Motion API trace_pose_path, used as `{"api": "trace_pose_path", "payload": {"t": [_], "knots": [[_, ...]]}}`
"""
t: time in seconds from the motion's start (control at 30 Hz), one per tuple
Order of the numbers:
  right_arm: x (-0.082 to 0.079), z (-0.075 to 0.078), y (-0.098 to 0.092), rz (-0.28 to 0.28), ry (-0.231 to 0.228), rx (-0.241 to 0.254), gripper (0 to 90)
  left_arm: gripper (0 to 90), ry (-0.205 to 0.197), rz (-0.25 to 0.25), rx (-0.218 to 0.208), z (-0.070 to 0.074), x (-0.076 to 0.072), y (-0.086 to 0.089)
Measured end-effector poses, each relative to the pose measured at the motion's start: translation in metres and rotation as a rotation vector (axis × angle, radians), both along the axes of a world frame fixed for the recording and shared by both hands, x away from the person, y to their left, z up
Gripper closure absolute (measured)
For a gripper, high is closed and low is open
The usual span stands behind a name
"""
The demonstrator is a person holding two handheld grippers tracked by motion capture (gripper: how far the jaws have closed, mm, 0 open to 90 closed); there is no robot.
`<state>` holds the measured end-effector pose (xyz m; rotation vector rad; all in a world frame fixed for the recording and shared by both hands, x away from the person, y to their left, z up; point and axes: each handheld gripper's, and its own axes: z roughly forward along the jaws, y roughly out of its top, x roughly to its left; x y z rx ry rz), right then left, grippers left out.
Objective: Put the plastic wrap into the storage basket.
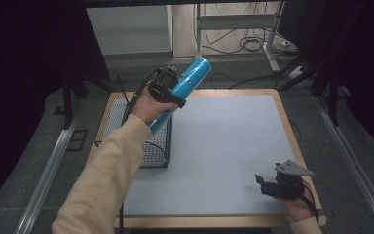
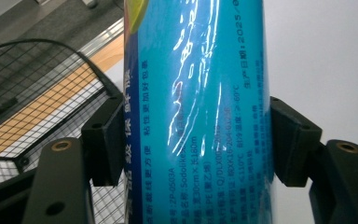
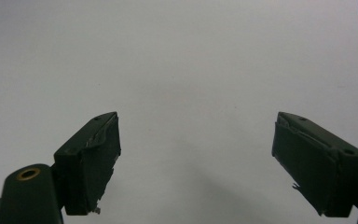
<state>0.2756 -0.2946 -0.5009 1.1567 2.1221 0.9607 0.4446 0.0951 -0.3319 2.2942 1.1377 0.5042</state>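
Note:
A long blue cylindrical roll (image 1: pixel 182 90) in shiny printed wrap is held up in the air, tilted, over the right rim of a black wire basket (image 1: pixel 153 151). My left gripper (image 1: pixel 168 90) is shut on it around its middle. In the left gripper view both pads press the blue roll (image 2: pixel 200 112) from either side, with the wire basket (image 2: pixel 37 93) below at the left. My right gripper (image 1: pixel 268 185) rests near the table's front right corner. Its jaws stand wide apart over the bare grey mat (image 3: pixel 182 70) with nothing between them.
A grey mat (image 1: pixel 224 146) covers the wooden table (image 1: pixel 292 131). The basket stands at the table's left edge. Beyond the table are a desk frame and cables (image 1: pixel 253 44) on the floor. Metal rails (image 1: pixel 350 161) run along both sides.

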Motion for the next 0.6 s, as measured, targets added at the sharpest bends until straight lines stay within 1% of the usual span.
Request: {"api": "trace_pose_path", "payload": {"t": [0.1,0.17,0.27,0.3,0.37,0.47,0.5,0.6], "knots": [[0.000,0.000,0.000,-0.001,0.000,-0.005,15.7,31.8,0.008,0.015,0.006,-0.003,0.004,0.007],[0.000,-0.001,0.000,-0.002,0.000,-0.006,15.8,31.7,0.023,0.027,0.010,-0.006,0.008,0.011],[0.001,-0.001,0.000,-0.003,0.003,-0.007,15.8,31.8,0.012,0.040,0.026,-0.012,0.013,0.015],[0.001,-0.001,0.000,-0.004,0.003,-0.007,15.8,31.8,0.011,0.043,0.024,-0.013,0.014,0.016],[0.001,-0.001,0.000,-0.003,0.005,-0.006,15.8,31.7,0.033,0.054,0.021,-0.016,0.018,0.020],[0.001,-0.002,0.000,-0.004,0.006,-0.008,15.8,31.8,0.030,0.061,0.028,-0.022,0.022,0.023],[0.001,-0.002,0.000,-0.004,0.006,-0.008,15.8,31.8,0.039,0.065,0.024,-0.024,0.024,0.025],[0.001,-0.002,0.001,-0.005,0.005,-0.009,15.8,31.8,0.047,0.075,0.022,-0.029,0.029,0.029]]}}
